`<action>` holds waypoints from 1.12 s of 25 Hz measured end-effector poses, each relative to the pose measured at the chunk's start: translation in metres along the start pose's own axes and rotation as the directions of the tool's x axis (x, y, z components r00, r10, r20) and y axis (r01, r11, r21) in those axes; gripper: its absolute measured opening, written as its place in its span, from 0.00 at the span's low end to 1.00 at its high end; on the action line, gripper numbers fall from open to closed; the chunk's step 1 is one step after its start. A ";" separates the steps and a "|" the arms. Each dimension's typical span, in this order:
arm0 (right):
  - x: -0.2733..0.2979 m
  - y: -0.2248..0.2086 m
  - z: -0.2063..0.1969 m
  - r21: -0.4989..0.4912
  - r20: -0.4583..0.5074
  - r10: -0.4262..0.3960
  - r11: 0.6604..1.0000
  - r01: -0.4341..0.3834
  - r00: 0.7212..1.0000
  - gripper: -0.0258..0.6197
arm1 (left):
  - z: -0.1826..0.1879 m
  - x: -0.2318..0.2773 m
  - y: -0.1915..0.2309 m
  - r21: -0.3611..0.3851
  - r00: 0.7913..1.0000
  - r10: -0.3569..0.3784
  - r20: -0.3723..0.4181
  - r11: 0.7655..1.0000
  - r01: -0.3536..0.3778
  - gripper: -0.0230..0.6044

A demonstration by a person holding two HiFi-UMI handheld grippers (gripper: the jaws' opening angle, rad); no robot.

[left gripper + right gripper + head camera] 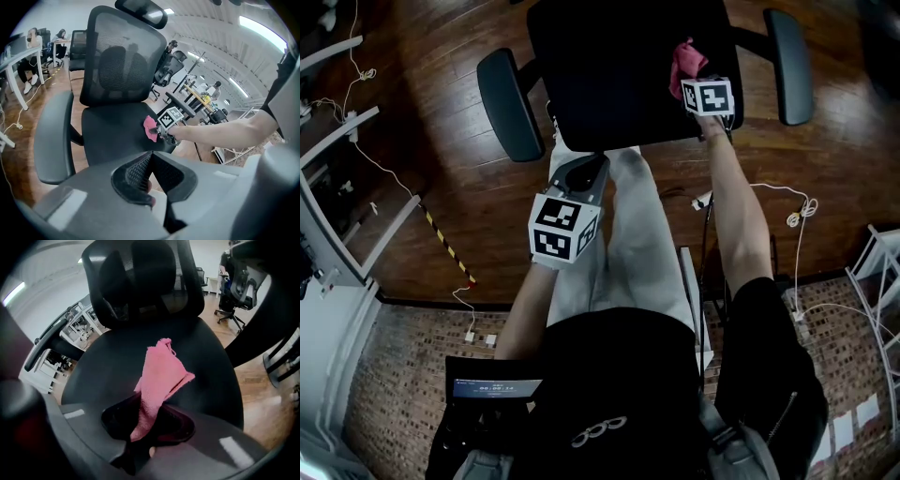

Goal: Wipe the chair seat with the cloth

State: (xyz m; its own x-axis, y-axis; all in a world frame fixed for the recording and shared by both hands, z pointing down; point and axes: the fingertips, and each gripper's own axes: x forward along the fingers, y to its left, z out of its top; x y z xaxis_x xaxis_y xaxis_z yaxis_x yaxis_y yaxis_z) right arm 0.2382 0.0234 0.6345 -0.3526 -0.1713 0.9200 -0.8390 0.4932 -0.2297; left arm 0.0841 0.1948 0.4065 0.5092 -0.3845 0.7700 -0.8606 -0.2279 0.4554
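Note:
A black office chair has its seat (609,75) (112,131) (112,366) in front of me. My right gripper (694,80) (145,420) is shut on a pink cloth (684,61) (150,127) (159,376), whose free end lies spread on the right part of the seat. In the left gripper view the cloth rests near the seat's right front edge. My left gripper (581,173) (149,161) hangs back from the seat's front edge, over my legs, its jaws closed together with nothing between them.
Two padded armrests (508,101) (789,64) flank the seat; the mesh backrest (119,61) rises behind it. White cables (787,211) trail over the wood floor. A desk frame (337,187) stands at left, other chairs and seated people (33,51) farther off.

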 end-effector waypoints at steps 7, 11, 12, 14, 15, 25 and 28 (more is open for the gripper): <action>-0.013 -0.030 -0.003 0.021 0.029 -0.011 1.000 0.011 1.000 0.14 | 0.007 0.013 -0.016 -0.019 1.000 -0.015 0.022 1.000 0.016 0.03; -0.017 -0.038 0.001 0.029 0.062 -0.014 0.999 0.012 0.998 0.14 | 0.004 0.019 -0.019 -0.012 0.999 -0.046 0.018 0.999 0.046 0.03; -0.018 -0.039 0.001 0.033 0.070 -0.016 0.999 0.014 0.997 0.14 | 0.001 0.020 -0.017 -0.009 0.999 -0.053 0.011 0.999 0.053 0.03; -0.020 -0.041 0.003 0.027 0.082 -0.032 0.999 0.030 0.996 0.14 | -0.005 0.022 -0.012 -0.002 0.998 -0.063 -0.002 0.998 0.063 0.03; -0.021 -0.044 0.005 0.021 0.087 -0.049 0.999 0.047 0.995 0.14 | -0.007 0.022 -0.008 0.000 0.998 -0.068 -0.008 0.998 0.068 0.03; -0.053 -0.086 0.009 0.057 0.070 -0.342 0.939 0.339 0.937 0.14 | -0.014 0.003 0.031 0.020 0.995 -0.093 -0.035 0.995 0.094 0.03; -0.061 -0.099 0.000 0.050 0.025 -0.402 0.915 0.400 0.915 0.14 | -0.008 -0.004 0.038 0.015 0.994 -0.101 -0.033 0.995 0.102 0.03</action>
State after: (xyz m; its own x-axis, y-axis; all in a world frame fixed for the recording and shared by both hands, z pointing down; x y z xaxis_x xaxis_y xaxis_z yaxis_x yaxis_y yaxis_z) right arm 0.3425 -0.0146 0.6012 0.0039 -0.3763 0.9265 -0.9294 0.3405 0.1422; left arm 0.0492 0.1954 0.4243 0.5936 -0.3297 0.7341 -0.8041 -0.2797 0.5246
